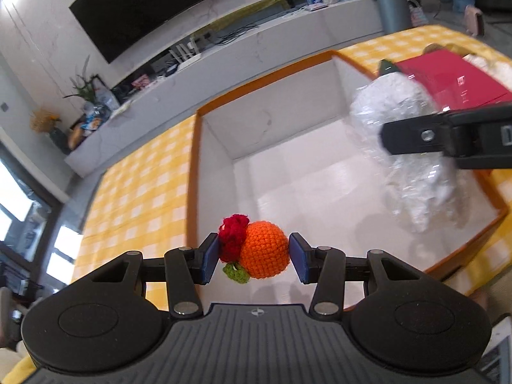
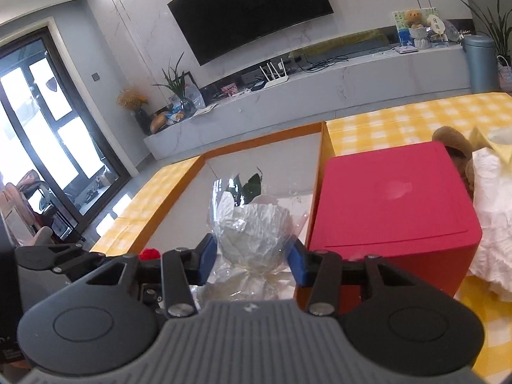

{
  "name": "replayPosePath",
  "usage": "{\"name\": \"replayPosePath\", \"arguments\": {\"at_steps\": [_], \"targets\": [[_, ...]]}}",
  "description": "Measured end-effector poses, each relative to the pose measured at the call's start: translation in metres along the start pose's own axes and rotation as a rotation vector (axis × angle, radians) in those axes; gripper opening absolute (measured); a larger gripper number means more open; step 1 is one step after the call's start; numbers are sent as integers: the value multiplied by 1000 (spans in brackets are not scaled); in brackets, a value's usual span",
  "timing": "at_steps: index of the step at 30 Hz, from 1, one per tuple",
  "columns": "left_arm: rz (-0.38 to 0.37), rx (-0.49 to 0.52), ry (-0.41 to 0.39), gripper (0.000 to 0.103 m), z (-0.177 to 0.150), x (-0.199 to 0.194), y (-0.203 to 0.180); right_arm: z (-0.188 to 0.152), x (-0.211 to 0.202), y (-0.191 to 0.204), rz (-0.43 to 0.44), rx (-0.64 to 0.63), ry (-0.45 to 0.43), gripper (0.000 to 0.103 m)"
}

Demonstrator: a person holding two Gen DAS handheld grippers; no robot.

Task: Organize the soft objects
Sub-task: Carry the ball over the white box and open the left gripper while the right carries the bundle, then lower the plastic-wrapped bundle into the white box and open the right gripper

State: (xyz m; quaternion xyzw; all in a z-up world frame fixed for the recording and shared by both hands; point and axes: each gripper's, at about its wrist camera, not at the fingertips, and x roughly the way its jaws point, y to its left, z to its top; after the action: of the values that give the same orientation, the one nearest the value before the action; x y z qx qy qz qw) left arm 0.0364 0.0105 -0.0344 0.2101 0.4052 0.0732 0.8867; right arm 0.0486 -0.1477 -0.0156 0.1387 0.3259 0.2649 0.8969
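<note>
A yellow-checked surface [image 1: 137,192] carries an orange-rimmed white box [image 1: 195,166] in a living room. Nearest you, your left gripper [image 1: 254,257] is clenched on a crocheted orange ball [image 1: 265,249] with red and green bits, held over the box's near edge. Your right gripper [image 2: 252,260] grasps a cellophane-wrapped bouquet [image 2: 251,224] above the box. Just beside the box stands a red box [image 2: 393,204]; beyond it, a brown plush toy [image 2: 454,140]. Far off, a television [image 2: 252,9] hangs on the wall.
</note>
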Motion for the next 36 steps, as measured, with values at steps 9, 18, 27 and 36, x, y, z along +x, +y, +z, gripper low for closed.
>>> {"name": "replayPosePath", "arguments": {"at_steps": [9,18,27,36], "targets": [[7,13,-2,69,1,-12,10,-6,1,14,-29,-40,18,47],[-152,-204,-174,91,-6,-46,76,-3,-1,20,-66,-54,43,47],[-30,-356,-170,91,-20,-35,125,8,50,66,-232,-259,263,48],[-36,-405,-168,91,-29,-33,136,22,108,110,-253,-325,344,48]]}}
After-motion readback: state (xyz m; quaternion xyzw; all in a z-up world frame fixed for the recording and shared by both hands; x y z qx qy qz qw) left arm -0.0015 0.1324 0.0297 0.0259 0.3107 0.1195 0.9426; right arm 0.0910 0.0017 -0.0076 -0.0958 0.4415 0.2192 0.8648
